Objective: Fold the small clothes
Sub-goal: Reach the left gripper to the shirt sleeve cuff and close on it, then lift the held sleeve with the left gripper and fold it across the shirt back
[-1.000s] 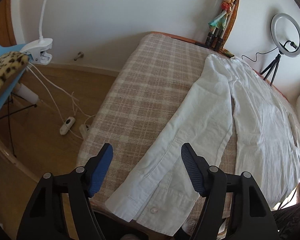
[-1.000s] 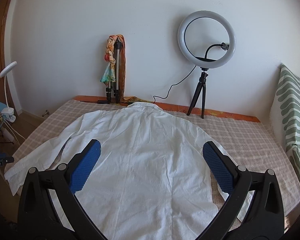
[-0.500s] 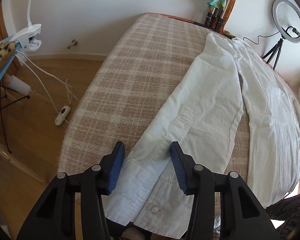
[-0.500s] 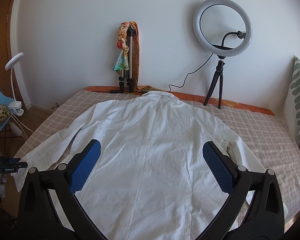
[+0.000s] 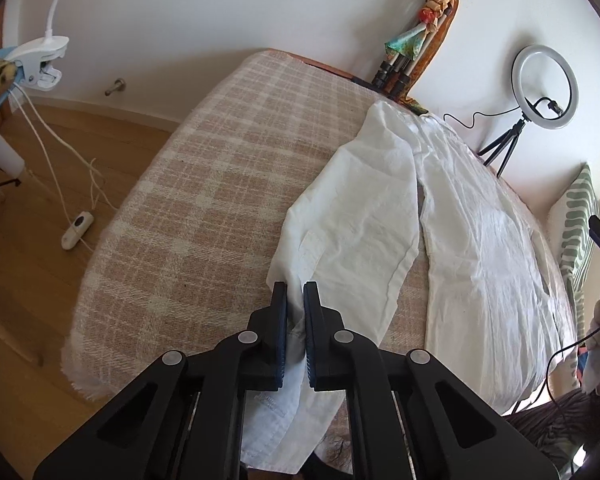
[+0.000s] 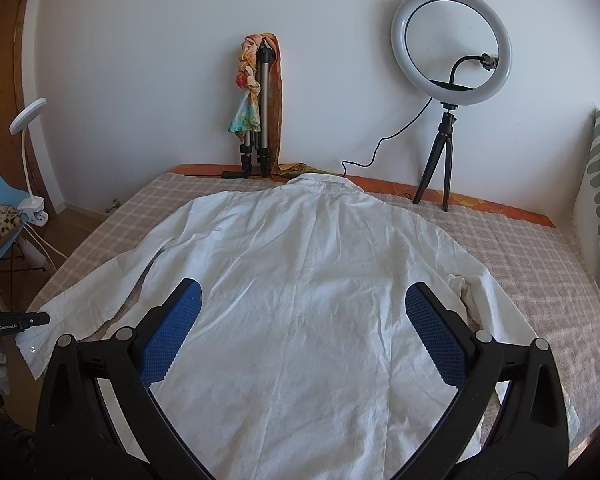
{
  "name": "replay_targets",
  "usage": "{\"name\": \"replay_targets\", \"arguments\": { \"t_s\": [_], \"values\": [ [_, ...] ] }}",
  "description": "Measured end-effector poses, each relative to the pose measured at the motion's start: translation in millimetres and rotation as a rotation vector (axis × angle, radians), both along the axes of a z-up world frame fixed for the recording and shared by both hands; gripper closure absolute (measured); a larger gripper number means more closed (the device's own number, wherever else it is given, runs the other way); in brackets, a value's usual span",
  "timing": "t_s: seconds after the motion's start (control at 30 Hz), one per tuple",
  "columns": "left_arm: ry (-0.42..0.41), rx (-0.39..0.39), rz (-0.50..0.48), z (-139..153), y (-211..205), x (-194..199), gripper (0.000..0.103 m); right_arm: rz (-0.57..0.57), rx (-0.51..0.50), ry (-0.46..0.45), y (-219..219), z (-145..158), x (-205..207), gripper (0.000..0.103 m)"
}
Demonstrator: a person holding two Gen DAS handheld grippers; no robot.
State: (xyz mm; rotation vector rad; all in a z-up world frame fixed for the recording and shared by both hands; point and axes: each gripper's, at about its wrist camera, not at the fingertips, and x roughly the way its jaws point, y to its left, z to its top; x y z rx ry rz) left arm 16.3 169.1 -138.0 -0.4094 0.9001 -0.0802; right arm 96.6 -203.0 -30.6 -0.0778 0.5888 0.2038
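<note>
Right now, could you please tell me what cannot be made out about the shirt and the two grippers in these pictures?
- Left wrist view: the left gripper has just been closing on the sleeve cuff; its arms hide part of the cuff.
- Right wrist view: the white shirt has its hem cut off by the lower edge and the right gripper.
- Shirt front: face down, hidden.

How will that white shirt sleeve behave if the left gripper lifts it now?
Probably floppy: the sleeve lies flat and creased on the plaid blanket, so it should drape from the left gripper. Likely light, thin cloth. It may drag the white shirt, since only the cuff is pinched.
</note>
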Motion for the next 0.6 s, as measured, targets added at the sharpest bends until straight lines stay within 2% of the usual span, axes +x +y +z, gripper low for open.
{"name": "replay_targets", "arguments": {
  "t_s": [0.07,0.1,0.13,0.17,0.23,0.3,0.4,0.6],
  "values": [
    [-0.038,-0.022,-0.022,12.7,-11.1,-1.2,0.097,0.009,0.032,0.025,-2.5,-1.8,3.5,0.001],
    [-0.059,-0.032,-0.039,19.8,-17.8,-2.6,0.097,0.022,0.053,0.044,-3.9,-3.0,6.0,0.006],
    [-0.083,-0.032,-0.058,26.9,-25.6,-4.0,0.097,0.038,0.073,0.070,-4.7,-4.5,9.3,0.017],
    [-0.102,-0.028,-0.079,33.4,-33.9,-4.2,0.097,0.046,0.090,0.095,-6.0,-6.6,12.3,0.024],
    [-0.133,-0.041,-0.126,44.1,-52.5,-6.5,0.097,0.054,0.128,0.135,-9.6,-10.8,18.5,0.028],
    [-0.168,-0.041,-0.174,54.0,-72.3,-8.2,0.097,0.075,0.156,0.179,-10.4,-14.6,26.4,0.028],
    [-0.208,-0.032,-0.254,64.4,-104.1,-6.4,0.097,0.167,0.182,0.253,-3.7,-16.6,45.9,0.028],
    [-0.175,-0.001,-0.407,55.6,-160.5,3.8,0.097,0.335,0.314,0.433,31.5,-21.0,108.1,0.027]
  ]
}}
